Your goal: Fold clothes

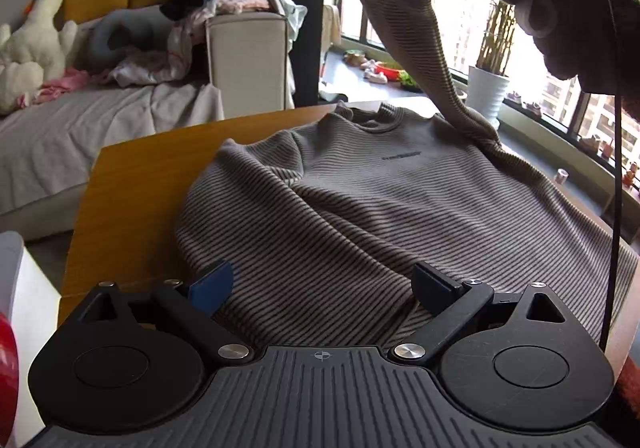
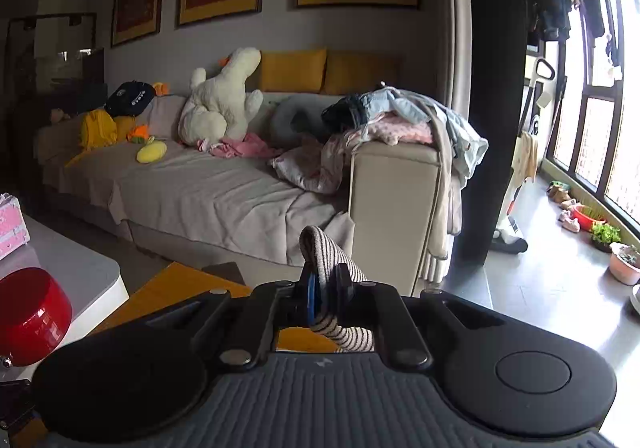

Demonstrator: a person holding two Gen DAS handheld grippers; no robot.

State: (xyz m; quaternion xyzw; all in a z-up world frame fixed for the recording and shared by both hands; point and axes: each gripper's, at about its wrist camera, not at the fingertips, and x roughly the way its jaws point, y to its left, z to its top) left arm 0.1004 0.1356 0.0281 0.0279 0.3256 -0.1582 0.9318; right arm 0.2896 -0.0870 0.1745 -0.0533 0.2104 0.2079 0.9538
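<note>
Sweater (image 1: 360, 208) flat on table (image 1: 132, 184), collar pointing away; L gripper (image 1: 324, 288) jaws apart, R gripper (image 2: 326, 296) pinching raised sleeve (image 1: 408, 48)

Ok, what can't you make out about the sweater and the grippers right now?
- Sweater hem: left wrist view, hidden behind the open left gripper.
- Its left sleeve: not seen, apparently under the body fold.
- Chest print: too small to read.
- Sleeve in the right gripper: right wrist view shows only the pinched end; the gripper body hides the rest.
- Table: far edges cut off.
</note>
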